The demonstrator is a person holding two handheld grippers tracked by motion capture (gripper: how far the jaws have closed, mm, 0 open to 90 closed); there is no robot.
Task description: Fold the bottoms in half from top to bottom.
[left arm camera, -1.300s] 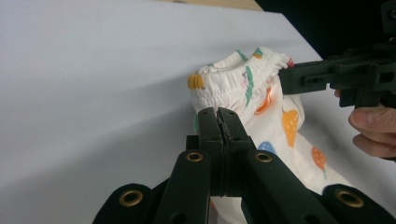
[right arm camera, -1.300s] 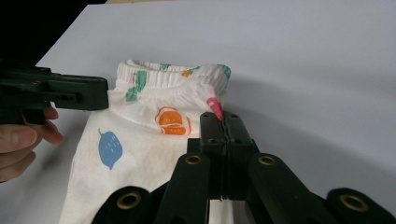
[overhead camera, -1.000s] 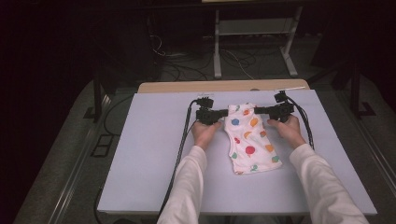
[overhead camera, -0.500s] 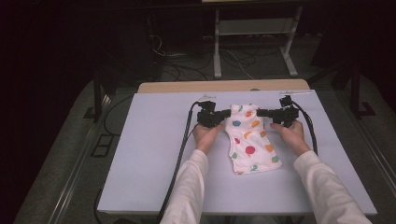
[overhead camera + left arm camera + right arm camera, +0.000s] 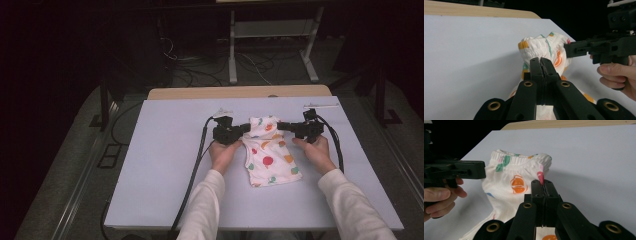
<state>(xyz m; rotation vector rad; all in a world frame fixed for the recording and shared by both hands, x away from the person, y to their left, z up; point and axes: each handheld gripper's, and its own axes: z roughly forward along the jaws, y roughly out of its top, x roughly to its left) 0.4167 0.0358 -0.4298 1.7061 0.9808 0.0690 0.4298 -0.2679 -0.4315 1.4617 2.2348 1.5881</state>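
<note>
The counter [image 5: 165, 165] in front of me is a broad pale sheet, with a strip of wooden edge showing at its far side. Near its middle lies a small white garment [image 5: 267, 157] printed with coloured dots and little orange figures. Its lower part lies flat on the counter toward me, and its gathered elastic band is at the far end, lifted and bunched between my two tools.

My left hand-held gripper [image 5: 245, 129] comes in from the left side of the garment, its jaws pressed tight together on the left corner of the elastic band; in the left gripper view [image 5: 541, 65] the cloth puckers just beyond the closed tips. My right hand-held gripper [image 5: 281, 126] reaches in from the right, its jaws likewise clamped on the band's right corner, where a fold of cloth [image 5: 541, 178] stands up pinched between the tips. The two point toward each other across the band, near but apart. A black cable [image 5: 192, 170] trails from the left one back across the counter.
</note>
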